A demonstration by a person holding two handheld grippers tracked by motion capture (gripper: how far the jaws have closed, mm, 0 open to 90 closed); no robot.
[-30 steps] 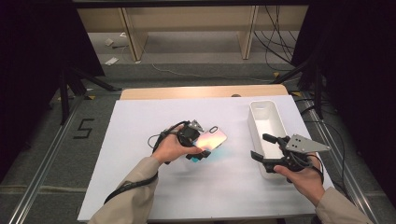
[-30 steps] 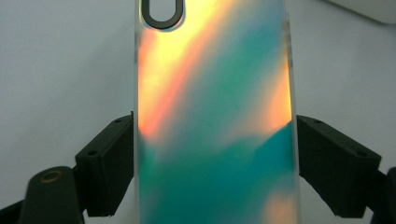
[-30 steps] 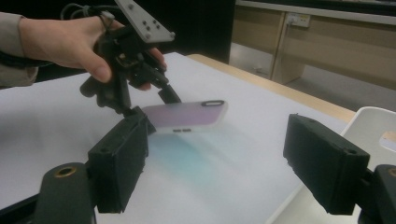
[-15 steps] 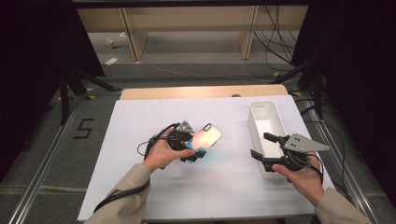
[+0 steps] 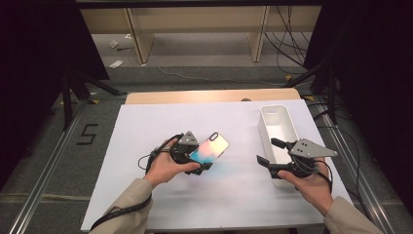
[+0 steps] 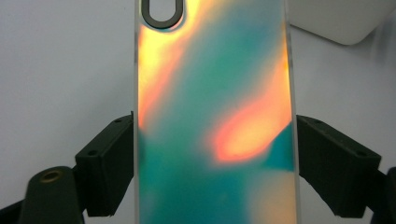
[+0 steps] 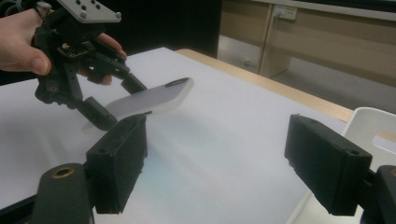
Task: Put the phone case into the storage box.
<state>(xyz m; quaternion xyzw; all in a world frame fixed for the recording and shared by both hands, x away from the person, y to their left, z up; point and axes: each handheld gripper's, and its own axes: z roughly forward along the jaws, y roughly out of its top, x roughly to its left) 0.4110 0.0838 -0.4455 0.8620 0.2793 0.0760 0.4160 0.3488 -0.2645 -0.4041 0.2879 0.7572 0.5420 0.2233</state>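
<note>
Iridescent phone case (image 5: 210,148) is riding clamped edge-to-edge in left gripper (image 5: 192,155); keep it level approaching bin (image 5: 278,127). Right gripper (image 5: 268,153) is gaping w/ nothing held.

A white-covered tabletop (image 5: 146,126) with a wooden far edge is seen on a grey floor (image 5: 204,73). Black curtains (image 5: 39,44) flank it; wooden furniture (image 5: 195,24) stands behind.

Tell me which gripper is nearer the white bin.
Right. The right gripper hovers open at the white bin's near end, partly over it. The left gripper, shut on the phone case, is mid-table, well apart.
</note>
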